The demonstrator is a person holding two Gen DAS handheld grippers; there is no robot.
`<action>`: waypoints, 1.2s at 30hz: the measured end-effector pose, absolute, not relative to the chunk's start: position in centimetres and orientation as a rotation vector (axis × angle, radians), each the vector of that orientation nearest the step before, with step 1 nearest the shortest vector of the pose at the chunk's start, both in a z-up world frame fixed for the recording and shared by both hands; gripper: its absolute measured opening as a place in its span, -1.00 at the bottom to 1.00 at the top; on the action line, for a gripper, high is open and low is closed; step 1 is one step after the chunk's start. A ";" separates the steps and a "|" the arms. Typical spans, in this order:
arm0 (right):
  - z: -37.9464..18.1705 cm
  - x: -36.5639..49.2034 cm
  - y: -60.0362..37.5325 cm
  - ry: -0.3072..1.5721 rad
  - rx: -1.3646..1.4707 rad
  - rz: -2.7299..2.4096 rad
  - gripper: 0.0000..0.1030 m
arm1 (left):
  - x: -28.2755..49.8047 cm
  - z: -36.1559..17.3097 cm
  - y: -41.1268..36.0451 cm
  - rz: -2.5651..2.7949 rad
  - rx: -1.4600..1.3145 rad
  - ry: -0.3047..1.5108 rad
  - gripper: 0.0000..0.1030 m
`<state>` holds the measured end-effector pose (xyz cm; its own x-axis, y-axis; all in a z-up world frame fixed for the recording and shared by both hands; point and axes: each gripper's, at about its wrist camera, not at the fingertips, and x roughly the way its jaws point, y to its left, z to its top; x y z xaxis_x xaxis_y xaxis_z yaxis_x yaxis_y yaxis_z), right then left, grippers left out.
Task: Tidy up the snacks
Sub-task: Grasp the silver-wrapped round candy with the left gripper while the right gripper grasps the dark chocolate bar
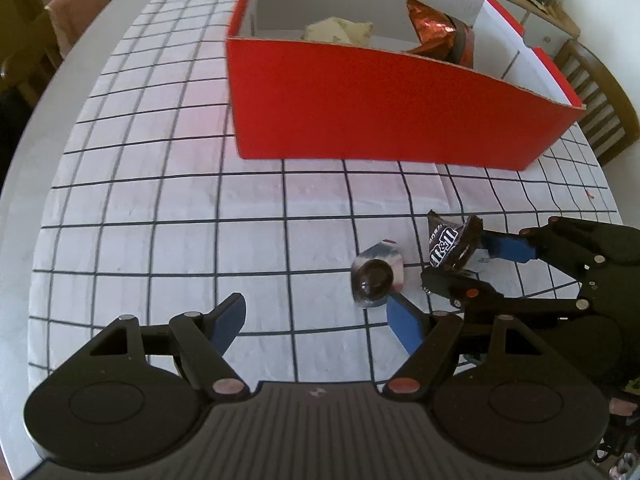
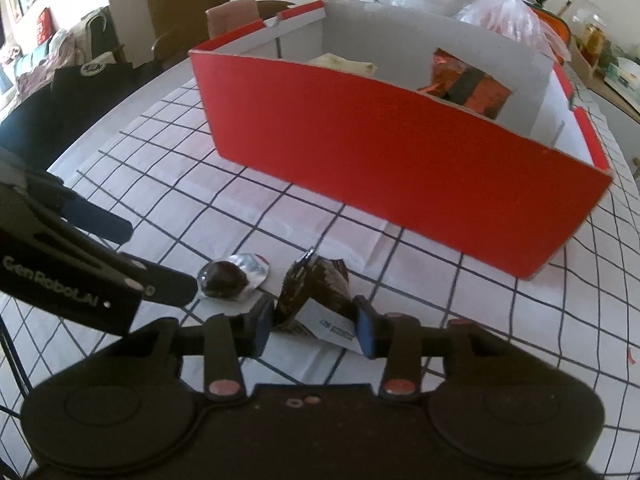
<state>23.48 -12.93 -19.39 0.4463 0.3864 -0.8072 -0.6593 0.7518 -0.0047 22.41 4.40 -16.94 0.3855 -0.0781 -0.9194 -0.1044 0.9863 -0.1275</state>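
A: Status of the open red cardboard box (image 2: 400, 152)?
B: At 12 o'clock; holds two packets.
A: Remaining?
B: Right gripper (image 2: 316, 326) clamps the crumpled brown candy bag (image 2: 316, 288). Left gripper (image 1: 316, 322) is spread, empty; the foil-cupped chocolate (image 1: 376, 278) lies at its 1 o'clock.

Checked tablecloth (image 1: 160, 200) bears the red box (image 1: 380, 112), foil-cupped chocolate (image 1: 376, 280), and brown M&M's packet (image 1: 452, 244).
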 end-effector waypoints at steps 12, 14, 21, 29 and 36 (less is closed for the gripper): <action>-18.9 23.0 -16.4 0.931 -0.234 0.595 -0.33 | 24.8 -18.3 1.8 -0.062 -0.103 1.214 0.33; -18.9 22.9 -16.7 0.934 -0.219 0.585 -0.33 | 24.9 -18.4 1.5 -0.060 -0.080 1.207 0.32; -18.8 22.5 -16.9 0.941 -0.194 0.553 -0.34 | 24.5 -18.6 0.5 -0.063 0.028 1.164 -0.34; -18.0 21.9 -17.4 0.934 -0.144 0.519 -0.52 | 24.0 -18.1 1.7 -0.066 -0.040 1.171 -0.38; -18.1 21.5 -17.1 0.924 -0.175 0.516 -0.54 | 22.7 -17.2 2.3 -0.051 -0.075 1.165 -0.38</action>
<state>21.49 -17.06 -18.10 0.4918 0.3490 -0.7977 -0.4961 0.8652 0.0728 22.74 2.27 -17.23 0.3940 -0.0787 -0.9157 0.0013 0.9964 -0.0851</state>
